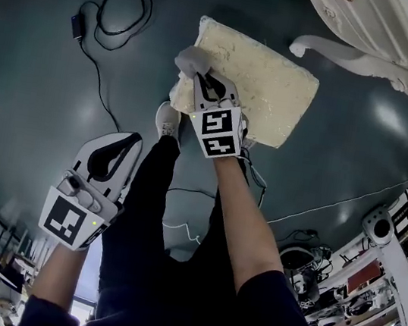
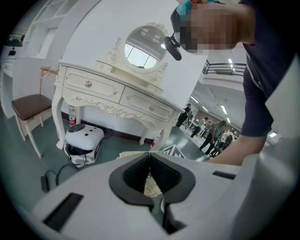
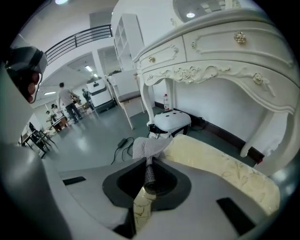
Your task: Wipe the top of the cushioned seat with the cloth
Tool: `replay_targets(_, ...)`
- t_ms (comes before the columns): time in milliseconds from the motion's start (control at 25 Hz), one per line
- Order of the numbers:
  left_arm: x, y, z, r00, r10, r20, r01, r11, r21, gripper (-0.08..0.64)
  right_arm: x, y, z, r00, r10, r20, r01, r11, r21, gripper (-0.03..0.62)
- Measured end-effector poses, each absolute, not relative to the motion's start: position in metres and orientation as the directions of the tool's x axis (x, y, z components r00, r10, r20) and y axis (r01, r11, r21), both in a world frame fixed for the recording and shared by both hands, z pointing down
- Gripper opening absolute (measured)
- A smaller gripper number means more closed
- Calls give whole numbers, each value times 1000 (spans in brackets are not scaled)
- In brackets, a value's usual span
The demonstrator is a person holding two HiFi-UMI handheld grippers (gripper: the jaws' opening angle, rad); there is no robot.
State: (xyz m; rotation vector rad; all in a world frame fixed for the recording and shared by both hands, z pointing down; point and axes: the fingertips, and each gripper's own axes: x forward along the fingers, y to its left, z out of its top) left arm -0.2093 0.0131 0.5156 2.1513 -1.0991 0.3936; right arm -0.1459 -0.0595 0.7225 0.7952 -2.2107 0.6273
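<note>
A cream cushioned seat (image 1: 259, 79) with a pale floral pattern stands on the dark floor, ahead of the person's legs. My right gripper (image 1: 196, 74) is shut on a grey cloth (image 1: 193, 60) and holds it over the seat's near left corner. In the right gripper view the cloth (image 3: 149, 149) bunches out past the jaws, with the cushioned seat (image 3: 220, 169) running off to the right. My left gripper (image 1: 132, 139) hangs lower left, away from the seat, jaws shut with nothing between them. In the left gripper view, the left gripper (image 2: 150, 153) points toward the dressing table.
A white ornate dressing table (image 1: 384, 41) stands just beyond the seat at upper right. A black cable and adapter (image 1: 94, 33) lie on the floor to the left, by a white device (image 2: 83, 139). A brown-seated chair (image 2: 29, 107) stands further left. Equipment clutters the lower right.
</note>
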Motion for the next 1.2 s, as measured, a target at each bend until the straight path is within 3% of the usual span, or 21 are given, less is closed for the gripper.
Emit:
replay_targets(320,-177,11,515,616,-592,519,-787,-439,434,9,-105,-54,736,-530,-347,774,-708,683,-178,38)
replay_targets(920,-27,1,513,703,-487,518,-709,-539,455,9,60,-44,742,-481,-399,781,-800,565,-203,38)
replay_targets(1200,10,-2,512,709,-461,534,-700,-552,453,9,129,-36,746,-411,-431,803,-855,488,-176,38)
